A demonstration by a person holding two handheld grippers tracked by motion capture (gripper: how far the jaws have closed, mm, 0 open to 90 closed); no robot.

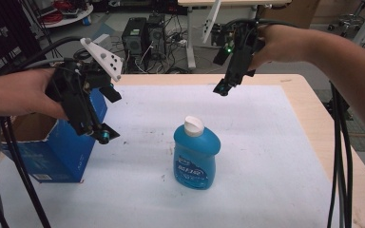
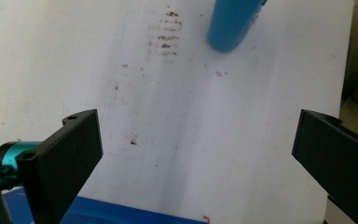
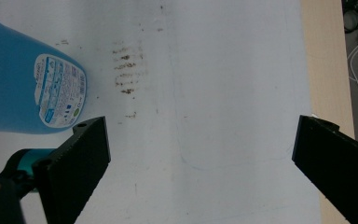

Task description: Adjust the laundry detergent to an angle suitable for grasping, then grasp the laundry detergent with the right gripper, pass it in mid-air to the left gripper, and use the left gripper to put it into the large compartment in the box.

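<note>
A blue liquid bottle with a white cap stands upright in the middle of the white mat. My left gripper hangs above the open blue cardboard box at the table's left, to the left of the bottle. In the left gripper view its jaws stand wide apart, open and holding nothing, with the bottle far ahead. My right gripper is raised over the far side of the mat, behind the bottle. It is open too, and the bottle lies off to its left.
Brown smudges mark the mat near the bottle. The bare wooden table edge runs along the right. Black cables hang at the right and left fronts. Computers and wiring sit on the floor beyond the table.
</note>
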